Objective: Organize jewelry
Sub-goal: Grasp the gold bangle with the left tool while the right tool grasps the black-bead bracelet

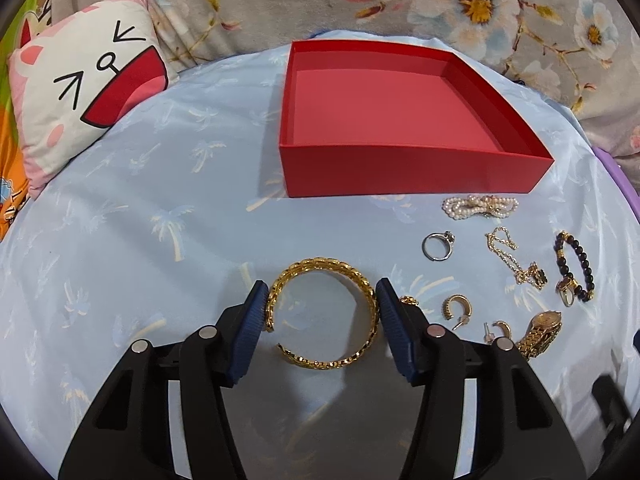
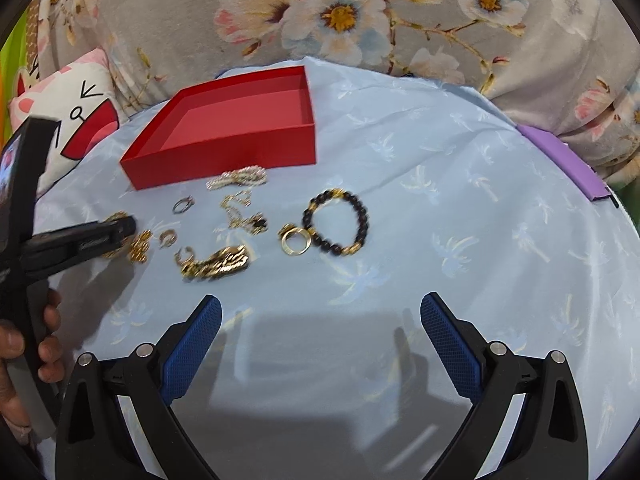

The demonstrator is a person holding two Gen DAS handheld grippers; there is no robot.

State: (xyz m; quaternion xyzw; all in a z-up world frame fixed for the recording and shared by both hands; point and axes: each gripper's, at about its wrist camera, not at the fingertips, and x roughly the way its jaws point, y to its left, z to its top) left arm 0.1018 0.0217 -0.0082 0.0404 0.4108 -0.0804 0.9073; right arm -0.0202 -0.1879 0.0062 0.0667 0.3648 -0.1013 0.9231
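A gold chain-link bangle (image 1: 320, 266) lies on the light blue cloth, and my left gripper (image 1: 323, 286) is shut on it, one blue pad against each side. Beyond it stands an empty red box (image 1: 400, 178), also in the right wrist view (image 2: 224, 156). To the bangle's right lie a silver ring (image 1: 437, 246), a pearl piece (image 1: 480, 205), a thin gold chain (image 1: 510, 256), a black bead bracelet (image 1: 576, 268), gold hoop earrings (image 1: 456, 306) and a gold watch (image 1: 540, 330). My right gripper (image 2: 321, 300) stands open over bare cloth, short of the bead bracelet (image 2: 340, 220) and a gold ring (image 2: 296, 242).
A cat-face pillow (image 1: 84, 92) rests at the far left, and a floral blanket (image 1: 480, 0) rises behind the box. A purple edge (image 2: 560, 160) shows at the right. A person's hand (image 2: 44, 344) holds the left gripper's handle at the lower left.
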